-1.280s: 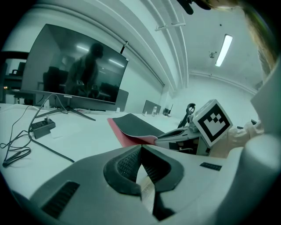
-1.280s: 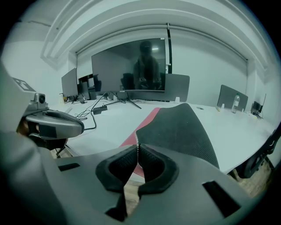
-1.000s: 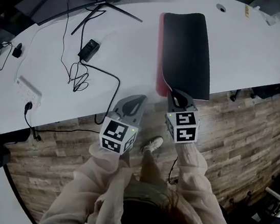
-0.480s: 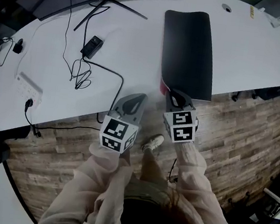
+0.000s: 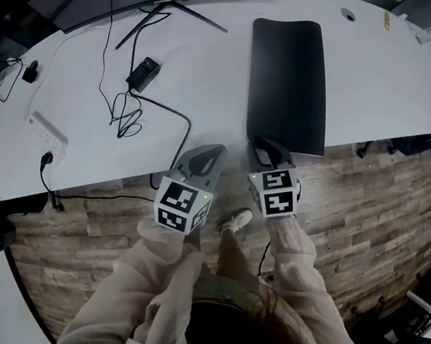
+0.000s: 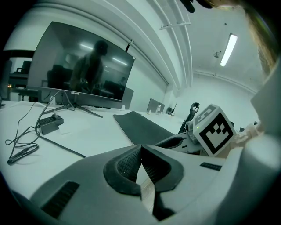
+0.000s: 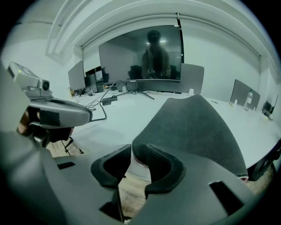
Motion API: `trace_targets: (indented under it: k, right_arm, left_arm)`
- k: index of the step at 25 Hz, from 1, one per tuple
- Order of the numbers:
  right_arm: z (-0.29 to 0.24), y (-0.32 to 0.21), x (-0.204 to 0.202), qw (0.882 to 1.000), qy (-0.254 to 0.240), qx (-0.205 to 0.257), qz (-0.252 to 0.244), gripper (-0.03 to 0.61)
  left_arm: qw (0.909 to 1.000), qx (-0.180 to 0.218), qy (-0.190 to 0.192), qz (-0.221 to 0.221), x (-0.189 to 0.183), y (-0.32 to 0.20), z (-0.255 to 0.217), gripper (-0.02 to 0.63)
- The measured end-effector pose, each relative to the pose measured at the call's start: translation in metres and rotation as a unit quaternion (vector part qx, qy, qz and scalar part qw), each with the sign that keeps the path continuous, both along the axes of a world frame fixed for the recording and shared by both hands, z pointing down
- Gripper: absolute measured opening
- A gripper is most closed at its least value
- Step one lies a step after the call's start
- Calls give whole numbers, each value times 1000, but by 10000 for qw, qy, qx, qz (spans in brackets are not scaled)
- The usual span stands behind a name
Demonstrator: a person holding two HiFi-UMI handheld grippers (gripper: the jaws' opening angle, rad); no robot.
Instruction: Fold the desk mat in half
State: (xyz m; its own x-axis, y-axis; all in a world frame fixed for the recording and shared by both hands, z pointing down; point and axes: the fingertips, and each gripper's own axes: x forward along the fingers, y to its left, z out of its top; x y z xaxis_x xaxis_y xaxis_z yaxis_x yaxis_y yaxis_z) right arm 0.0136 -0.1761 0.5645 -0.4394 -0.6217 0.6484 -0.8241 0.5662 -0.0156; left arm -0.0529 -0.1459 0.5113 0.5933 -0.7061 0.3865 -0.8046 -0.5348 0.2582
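The black desk mat (image 5: 288,82) lies folded double on the white desk (image 5: 387,80), its near end at the desk's front edge. My right gripper (image 5: 260,146) is at the mat's near left corner. Its jaws are opening, and in the right gripper view (image 7: 131,147) there is a gap between the pads, with the mat's corner (image 7: 197,127) just at their tips and not pressed. To the left, my left gripper (image 5: 212,152) hovers at the desk's edge. Its pads meet at the tip in the left gripper view (image 6: 140,147), with nothing between them.
A monitor (image 6: 83,66) on a splayed stand (image 5: 170,11) is at the back left. A power adapter (image 5: 142,73) with coiled cables (image 5: 127,119) and a white power strip (image 5: 46,134) lie left of the mat. Wooden floor (image 5: 371,197) shows beyond the desk's front edge.
The red underside along the mat's left edge has disappeared as the top layer settled flat. The right gripper's jaws have parted and it has shifted slightly left.
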Motion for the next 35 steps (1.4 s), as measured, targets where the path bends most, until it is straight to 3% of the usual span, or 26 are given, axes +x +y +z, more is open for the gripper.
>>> trace_targets:
  k: [5,16,24,35]
  right_arm:
    - [-10,6,2,9996,-254,-83,-19,159]
    - [-51,28,25,9960,-837,21,317,160]
    - [-94,45,64,9901,-1152,357,719,119]
    - [-166,48,117,9745,-1230,1323,1334,14]
  left_arm:
    - [10000,3,4,-46,1,3,-7,26]
    - [10000,55,82,15,16,17,-29,25]
    - [9993,239,252,167,33,20,-61,25]
    - [9961,569,406,530,52,15,-101,25]
